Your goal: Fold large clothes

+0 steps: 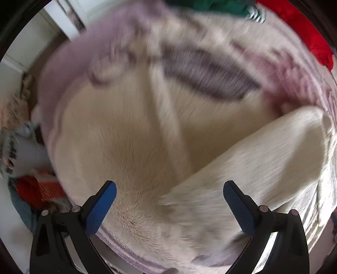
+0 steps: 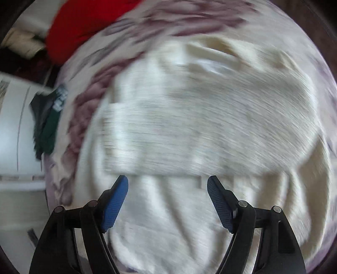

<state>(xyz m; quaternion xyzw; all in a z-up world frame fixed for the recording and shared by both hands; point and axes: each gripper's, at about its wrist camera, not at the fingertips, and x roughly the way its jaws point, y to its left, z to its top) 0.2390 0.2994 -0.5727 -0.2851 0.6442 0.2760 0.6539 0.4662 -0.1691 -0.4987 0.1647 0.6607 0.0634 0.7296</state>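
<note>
A large cream-white garment (image 1: 130, 134) lies spread over a lilac patterned blanket (image 1: 88, 46), with a folded-over flap (image 1: 263, 151) at the right. My left gripper (image 1: 169, 187) is open and empty just above the cloth. In the right wrist view the same garment (image 2: 189, 118) fills the frame, wrinkled, with a rectangular folded panel across the middle. My right gripper (image 2: 167, 183) is open and empty above it. Both views are motion-blurred.
A red cloth (image 1: 305, 29) and a green garment (image 1: 214, 6) lie at the far edge; they also show in the right wrist view as the red cloth (image 2: 84, 23) and the green garment (image 2: 48, 130). Mixed clothes (image 1: 31, 189) are heaped at the left. White furniture (image 2: 14, 126) stands beside.
</note>
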